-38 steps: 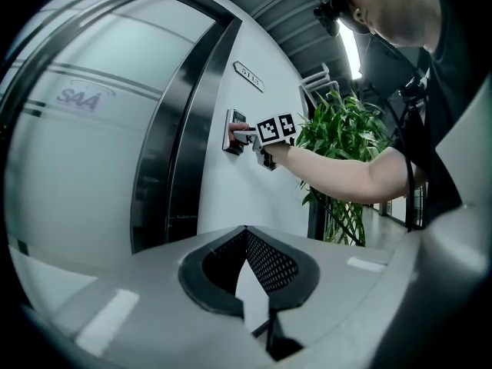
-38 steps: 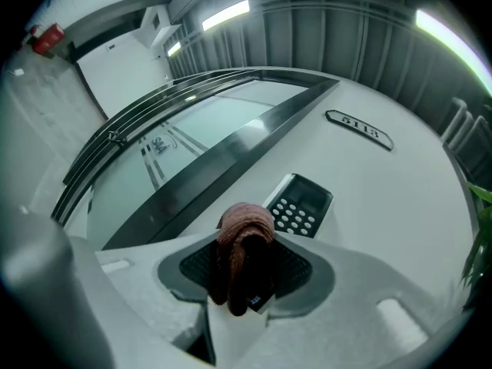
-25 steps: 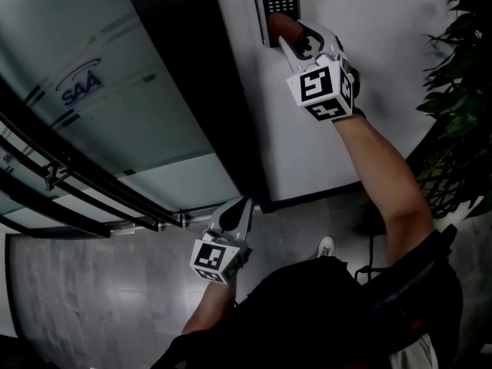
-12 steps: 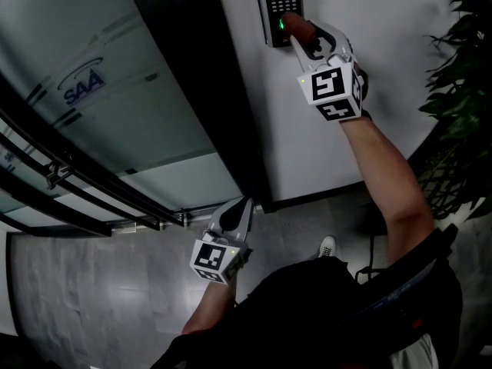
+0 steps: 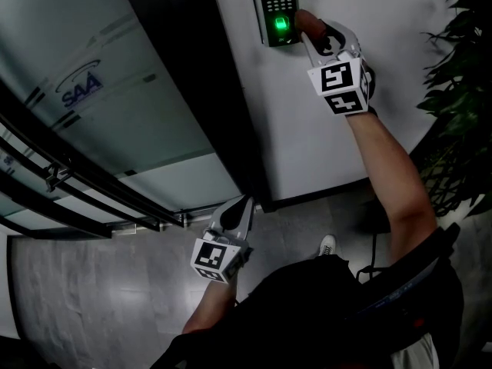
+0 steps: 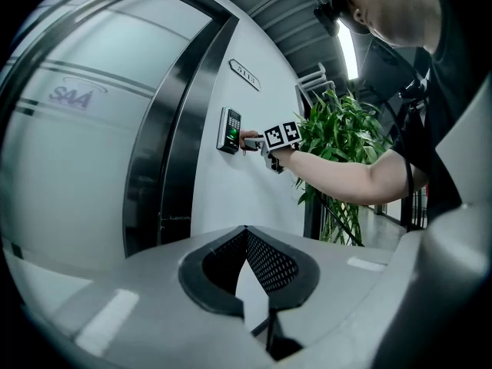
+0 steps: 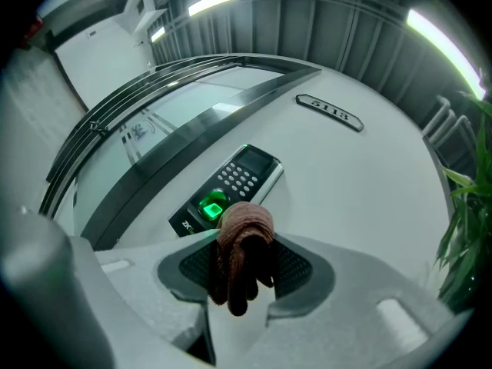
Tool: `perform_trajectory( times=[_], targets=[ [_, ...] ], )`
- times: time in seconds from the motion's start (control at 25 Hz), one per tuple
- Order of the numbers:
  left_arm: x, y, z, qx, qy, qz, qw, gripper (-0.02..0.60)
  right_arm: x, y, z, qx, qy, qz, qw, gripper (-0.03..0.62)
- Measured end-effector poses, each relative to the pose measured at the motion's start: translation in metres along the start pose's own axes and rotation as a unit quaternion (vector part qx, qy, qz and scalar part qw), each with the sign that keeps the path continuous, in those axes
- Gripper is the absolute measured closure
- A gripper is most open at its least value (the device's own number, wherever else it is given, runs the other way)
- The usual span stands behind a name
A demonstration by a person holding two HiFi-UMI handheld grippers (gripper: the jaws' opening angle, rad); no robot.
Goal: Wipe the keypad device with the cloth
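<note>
The black keypad device (image 5: 277,4) is mounted on the white wall, and its fingerprint sensor (image 5: 282,28) glows green. My right gripper (image 5: 314,28) is shut on a bunched reddish-brown cloth (image 5: 306,20), held just right of the device's lower end. In the right gripper view the cloth (image 7: 243,241) hangs between the jaws, right beside the lit sensor on the keypad device (image 7: 234,183). My left gripper (image 5: 235,215) hangs low near the floor, jaws together with nothing in them. The left gripper view shows the keypad device (image 6: 229,130) far off.
A dark door frame (image 5: 196,91) and a frosted glass panel (image 5: 92,91) stand left of the keypad. A leafy green plant (image 5: 461,68) stands at the right. A number plate (image 7: 329,112) is fixed higher up the wall. Below is grey floor (image 5: 92,298).
My right gripper has slid the cloth to the right, off the keypad's lower part. The green sensor, covered before, now shows fully. The left gripper has not moved.
</note>
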State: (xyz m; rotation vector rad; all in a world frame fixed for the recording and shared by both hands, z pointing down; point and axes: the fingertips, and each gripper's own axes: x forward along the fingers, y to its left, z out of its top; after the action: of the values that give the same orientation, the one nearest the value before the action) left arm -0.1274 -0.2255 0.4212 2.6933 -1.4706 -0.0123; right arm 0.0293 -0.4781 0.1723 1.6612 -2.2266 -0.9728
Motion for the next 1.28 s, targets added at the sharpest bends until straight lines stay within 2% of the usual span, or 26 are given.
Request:
perform_trajectory(
  times=[0.24,0.6,0.76,1.0,1.12,1.28],
  targets=[
    [0.001,-0.002,-0.001,0.001,-0.003,-0.002,1.0000,0.566,0.002,-0.012,-0.014,0.004,0.020,-0.001,1.000,0.450],
    [-0.008,-0.006,0.006,0.003,-0.008,-0.009,0.9999,0.565,-0.016,-0.012,-0.004,0.007,0.019,-0.003,1.000,0.450],
    [-0.017,-0.008,0.004,0.002,-0.012,-0.018,0.9998,0.565,-0.052,0.008,0.000,0.060,0.015,0.026,0.998,0.448],
    [-0.030,-0.018,-0.005,0.001,0.002,-0.052,0.9986,0.565,-0.150,0.062,-0.017,0.133,0.025,0.078,0.988,0.448],
    [-0.030,-0.029,-0.006,-0.005,0.010,-0.071,0.9974,0.565,-0.196,0.085,-0.030,0.171,0.037,0.099,0.980,0.448],
    [-0.030,-0.043,-0.001,-0.006,0.003,-0.077,0.9970,0.565,-0.249,0.115,-0.037,0.236,0.037,0.138,0.961,0.448]
  ],
)
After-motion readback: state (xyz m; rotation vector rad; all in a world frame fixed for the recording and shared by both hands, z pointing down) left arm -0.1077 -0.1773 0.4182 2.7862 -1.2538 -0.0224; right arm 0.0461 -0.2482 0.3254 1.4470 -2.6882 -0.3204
